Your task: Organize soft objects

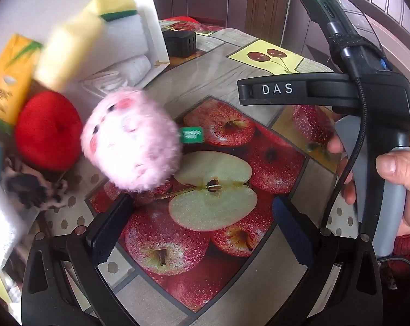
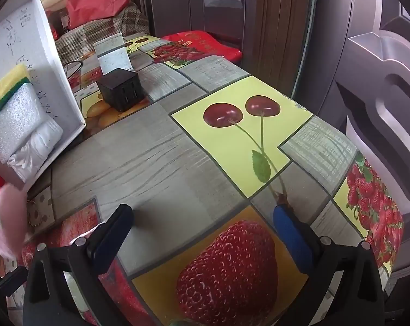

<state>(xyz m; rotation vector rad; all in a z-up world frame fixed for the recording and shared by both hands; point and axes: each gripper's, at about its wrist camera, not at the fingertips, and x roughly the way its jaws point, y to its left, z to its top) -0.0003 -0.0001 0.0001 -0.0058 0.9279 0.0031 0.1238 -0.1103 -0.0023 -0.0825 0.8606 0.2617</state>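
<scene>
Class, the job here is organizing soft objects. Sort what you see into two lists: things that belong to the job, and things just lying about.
Belongs to the job:
pink plush toy
red plush apple
yellow sponge
white box
left gripper, open
right gripper, open

Just lying about:
black cube
fruit-print tablecloth
red bag

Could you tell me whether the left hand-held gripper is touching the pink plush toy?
Apart: the left wrist view shows the left hand-held gripper open, pink plush toy beyond its fingertips.

I'm seeing my desk [image 2: 161, 146] wearing a glossy, smooth printed oilcloth. The pink toy [image 1: 131, 141] is looking fluffy, the red apple [image 1: 48, 131] plush, the sponge [image 2: 10, 88] porous, and my tongs' [image 1: 203, 217] pads finely ribbed, matt.
</scene>
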